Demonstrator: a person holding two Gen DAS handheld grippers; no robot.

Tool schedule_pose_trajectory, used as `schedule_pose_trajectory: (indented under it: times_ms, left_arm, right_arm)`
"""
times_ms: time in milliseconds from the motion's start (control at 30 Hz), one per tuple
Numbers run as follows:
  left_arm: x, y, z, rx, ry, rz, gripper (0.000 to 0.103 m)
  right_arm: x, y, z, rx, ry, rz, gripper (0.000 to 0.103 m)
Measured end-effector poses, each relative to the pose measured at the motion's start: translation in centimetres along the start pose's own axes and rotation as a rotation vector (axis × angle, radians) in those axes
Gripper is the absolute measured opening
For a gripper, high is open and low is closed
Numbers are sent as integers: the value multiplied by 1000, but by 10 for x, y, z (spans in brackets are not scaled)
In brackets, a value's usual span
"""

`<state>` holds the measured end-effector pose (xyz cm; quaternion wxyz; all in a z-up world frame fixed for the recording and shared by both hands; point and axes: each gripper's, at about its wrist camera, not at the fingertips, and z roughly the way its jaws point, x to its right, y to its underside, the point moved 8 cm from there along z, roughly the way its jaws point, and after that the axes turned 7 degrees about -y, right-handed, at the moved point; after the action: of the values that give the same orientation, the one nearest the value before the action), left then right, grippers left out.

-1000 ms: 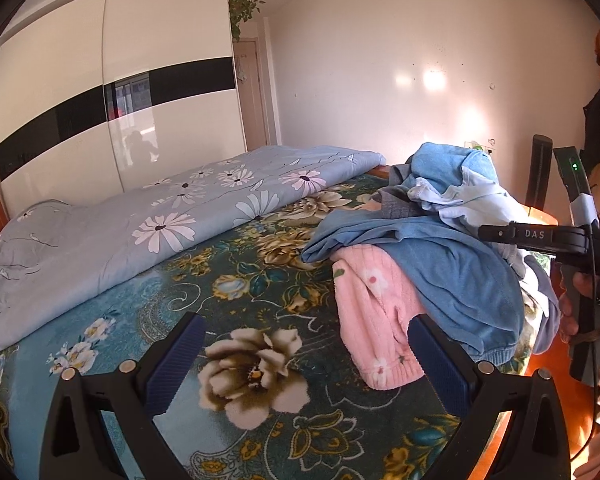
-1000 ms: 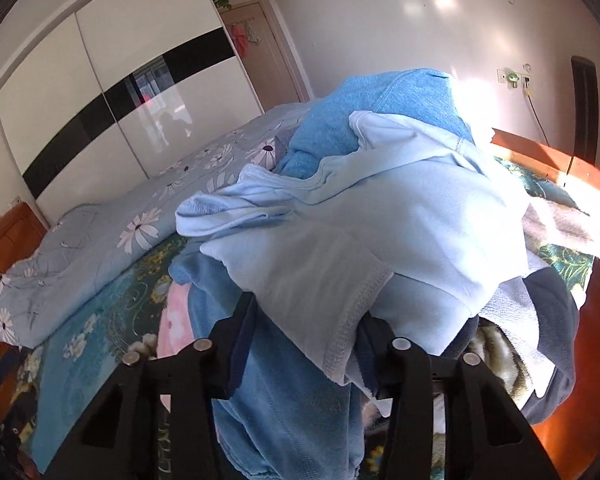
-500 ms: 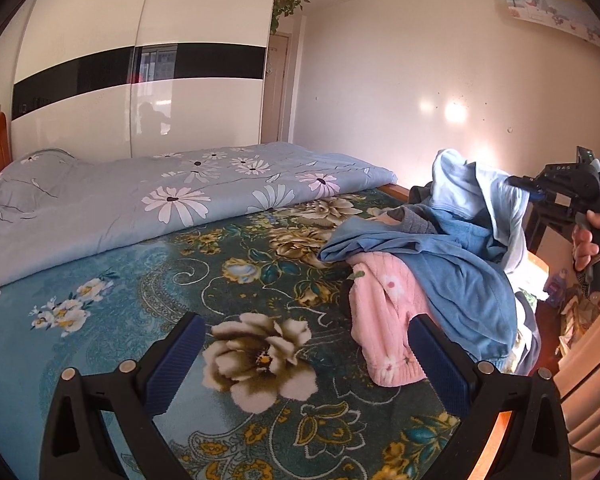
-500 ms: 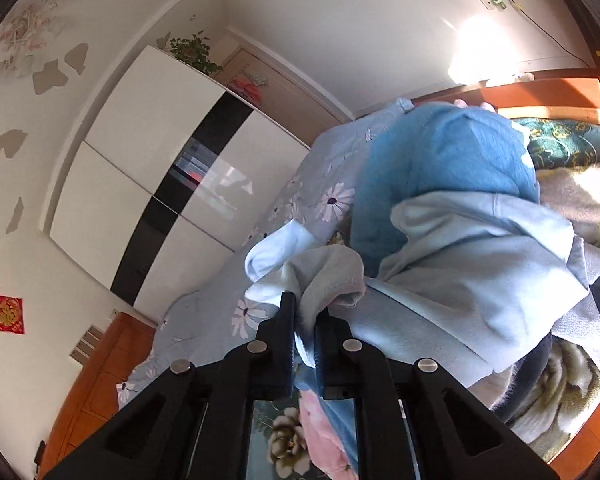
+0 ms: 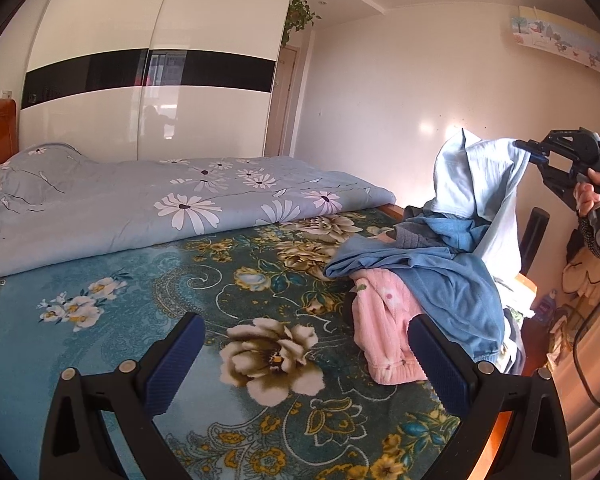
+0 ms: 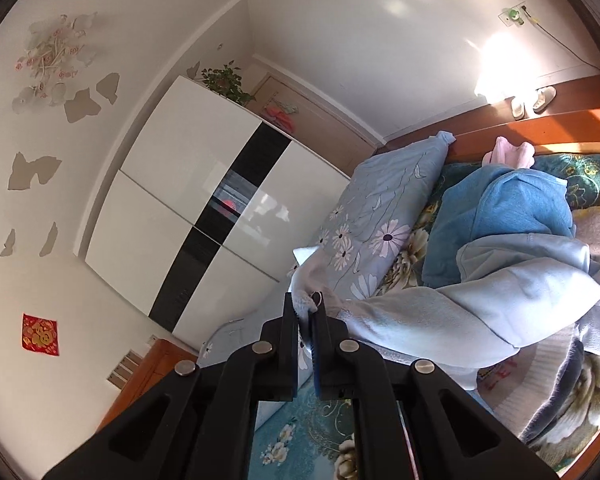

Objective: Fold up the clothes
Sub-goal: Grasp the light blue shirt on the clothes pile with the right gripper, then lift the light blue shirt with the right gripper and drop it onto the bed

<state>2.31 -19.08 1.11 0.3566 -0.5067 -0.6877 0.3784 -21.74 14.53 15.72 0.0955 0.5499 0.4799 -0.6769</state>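
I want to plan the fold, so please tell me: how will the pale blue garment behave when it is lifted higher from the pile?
Probably floppy: the pale blue garment hangs in loose folds from the right gripper, which pinches one edge. It looks light, as that pinch carries it. Its lower part lies on the clothes pile, so it may drag neighbours.

We note the pale blue cotton-like garment (image 6: 500, 304), soft and matt, pinched in the matt black plastic right tongs (image 6: 307, 316). The pink fleece garment (image 5: 384, 320) looks fuzzy. The white wardrobe with a black band (image 5: 148, 92) is glossy, mirror-smooth. The left tongs (image 5: 300, 364) carry ribbed blue pads (image 5: 172, 364).
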Motion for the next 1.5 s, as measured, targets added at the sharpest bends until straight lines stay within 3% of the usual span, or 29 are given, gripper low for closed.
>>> schedule_pose_trajectory:
  times_ms: [333,600,833,1000,1167,1333,1500]
  left_arm:
    - [-30,-4,-9,7,-27,-64,103]
    - [-25,-9,-1,-1,-48,-43,103]
    - [-17,-11,4,-9,-24,-51,103]
    - [-15,-9,-3,-19,14,-73,103]
    - [-26,-5,-18,-19,26,-96,103]
    - [-70,-4,-55,27,-30,-140,103]
    - [-137,4,-101,71,-124,-209,103]
  right_arm:
    - [-59,-45,12,54,-28,-56,6]
    - [-104,-79,8,106,-87,-100,6]
    - [-168,-92,-18,139,-144,-212,6]
    - [-228,-68,-25,81,-190,-328,6]
    - [-281,-7,-4,-60,-293,-405,6]
    - [-345,72,33,-215,-410,-461,6]
    - [-408,161,72,-362,-555,-456,6]
